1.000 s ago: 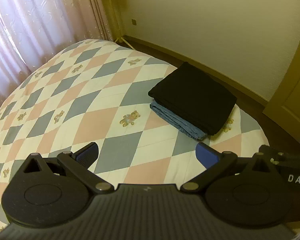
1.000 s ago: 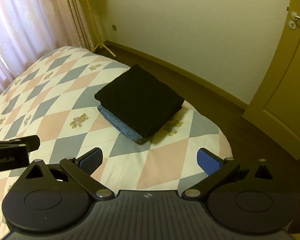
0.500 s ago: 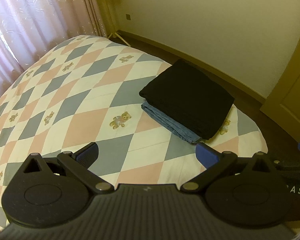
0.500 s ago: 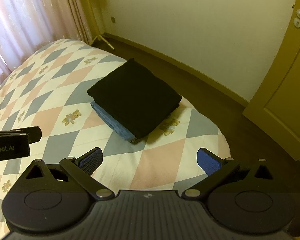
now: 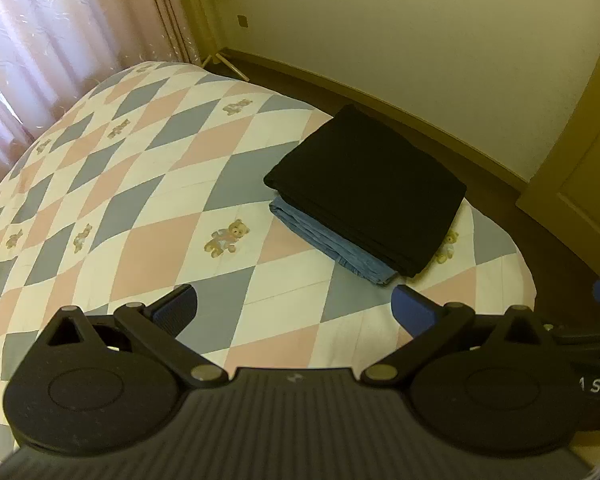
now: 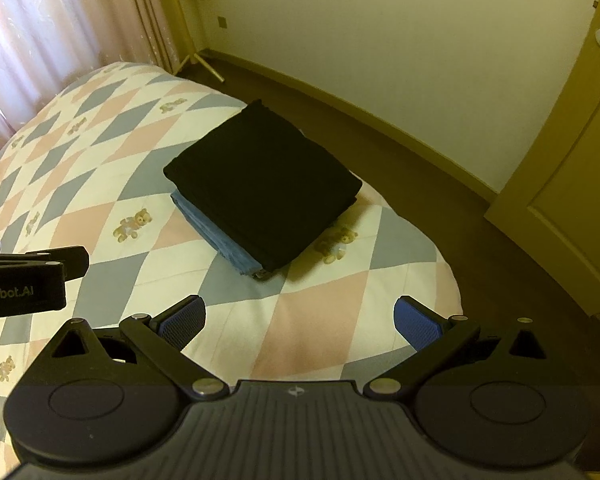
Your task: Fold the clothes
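- On the bed (image 5: 148,184) below your two tools lies a quilt with pink, grey-blue and cream diamonds and small teddy bear prints; it fills most of both views.
- Behind it you have a pale wall (image 6: 400,40) with a dark skirting board, pink curtains (image 5: 52,52) to the left, and a yellowish door (image 6: 572,184) with a handle to the right.
- Near the bed's far right corner sits the stack of folded clothes: a black folded garment (image 5: 364,188) lies squarely on top of a blue folded garment (image 5: 328,244), whose edge shows only along the near left side.
- Your left gripper (image 5: 294,310) hovers above the quilt, short of the stack, with its jaws spread wide and nothing between the blue pads.
- Your right gripper (image 6: 300,318) hangs the same way near the bed's right edge, its jaws spread apart and empty, apart from the clothes.
- A teddy bear print (image 5: 226,238) lies just left of the stack.
- At the left edge of the right wrist view you can see the left tool's black body with part of a printed label.
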A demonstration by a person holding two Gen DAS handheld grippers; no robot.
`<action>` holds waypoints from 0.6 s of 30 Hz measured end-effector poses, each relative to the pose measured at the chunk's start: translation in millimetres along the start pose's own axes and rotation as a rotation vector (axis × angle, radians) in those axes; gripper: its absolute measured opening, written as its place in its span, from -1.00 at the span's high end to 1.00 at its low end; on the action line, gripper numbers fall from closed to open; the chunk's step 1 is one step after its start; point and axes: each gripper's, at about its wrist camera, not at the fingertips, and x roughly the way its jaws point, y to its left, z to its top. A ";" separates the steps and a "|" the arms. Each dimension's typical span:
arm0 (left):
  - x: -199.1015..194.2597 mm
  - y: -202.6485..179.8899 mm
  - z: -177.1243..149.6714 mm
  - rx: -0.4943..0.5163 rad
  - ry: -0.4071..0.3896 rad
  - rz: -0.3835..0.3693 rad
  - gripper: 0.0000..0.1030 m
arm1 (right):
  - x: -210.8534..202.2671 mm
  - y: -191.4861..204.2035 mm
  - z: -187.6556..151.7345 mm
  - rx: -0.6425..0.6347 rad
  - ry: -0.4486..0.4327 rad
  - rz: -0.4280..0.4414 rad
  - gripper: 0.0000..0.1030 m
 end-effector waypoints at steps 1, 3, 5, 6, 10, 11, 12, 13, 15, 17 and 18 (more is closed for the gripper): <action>1.8 -0.7 1.0 0.002 0.003 -0.001 -0.99 | 1.5 -0.4 0.8 0.000 0.003 0.000 -1.00; 6.1 -2.3 3.9 0.006 0.008 -0.002 -0.99 | 4.5 -1.4 2.6 0.001 0.008 -0.001 -1.00; 9.5 -4.0 6.8 0.010 0.012 -0.003 -0.99 | 7.7 -2.8 5.1 0.001 0.013 -0.003 -1.00; 11.3 -4.8 8.4 0.012 0.014 -0.003 -0.99 | 9.2 -3.4 6.3 0.001 0.016 -0.002 -1.00; 18.8 -8.3 15.1 0.019 0.022 -0.003 -0.99 | 15.5 -6.0 11.5 0.003 0.024 -0.002 -1.00; 20.6 -8.9 16.5 0.019 0.024 -0.002 -0.99 | 17.3 -6.7 12.9 0.004 0.026 -0.002 -1.00; 22.3 -9.6 17.8 0.019 0.027 -0.002 -0.99 | 19.4 -7.6 14.2 0.005 0.030 -0.002 -1.00; 24.0 -10.3 19.1 0.019 0.029 -0.002 -0.99 | 21.0 -8.4 15.1 0.006 0.032 -0.002 -1.00; 27.8 -11.5 21.9 0.016 0.035 -0.004 -0.99 | 24.4 -10.2 17.5 0.006 0.038 -0.001 -1.00; 30.9 -12.9 24.2 0.014 0.041 -0.007 -0.99 | 27.3 -11.7 19.5 0.006 0.043 0.000 -1.00; 32.5 -13.6 25.3 0.013 0.044 -0.009 -0.99 | 28.8 -12.5 20.5 0.005 0.045 0.000 -1.00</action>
